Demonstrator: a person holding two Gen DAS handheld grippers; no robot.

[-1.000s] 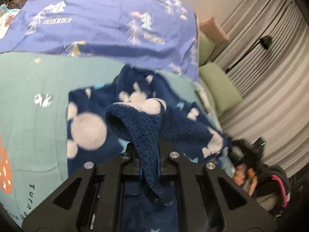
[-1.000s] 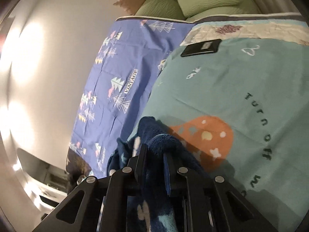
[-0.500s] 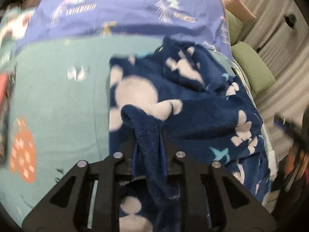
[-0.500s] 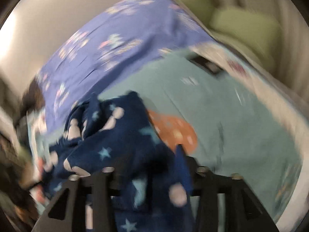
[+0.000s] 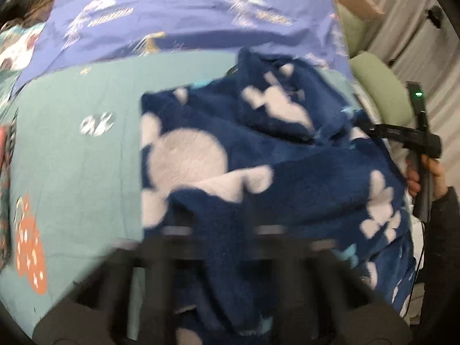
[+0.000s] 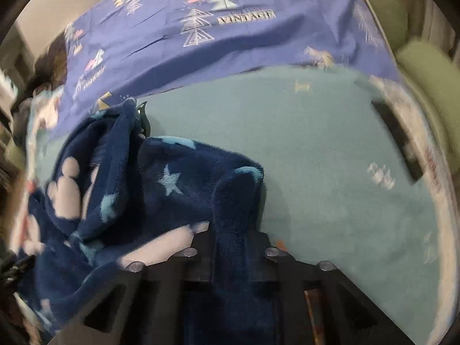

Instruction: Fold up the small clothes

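One garment: you have a navy fleece garment (image 5: 287, 155) with white mouse-head shapes and pale blue stars; it lies rumpled on the teal blanket (image 5: 72, 155), partly lifted at two places.
Left gripper (image 5: 222, 230): your jaws are closed on a fold of the fleece; this view is blurred, but the cloth runs down between the two fingers.
Right gripper (image 6: 234, 238): your jaws are narrow and pinch another thick fold of the same garment, which stands up between the fingers.
Right hand (image 5: 425, 175): from the left camera you see it at the far right, holding the gripper handle beside the garment edge.
Bed: a purple sheet (image 6: 201, 28) with tree prints and the word VINTAGE lies behind the blanket.
Far side: green pillows (image 5: 379, 86) rest near pale curtains (image 5: 417, 43).
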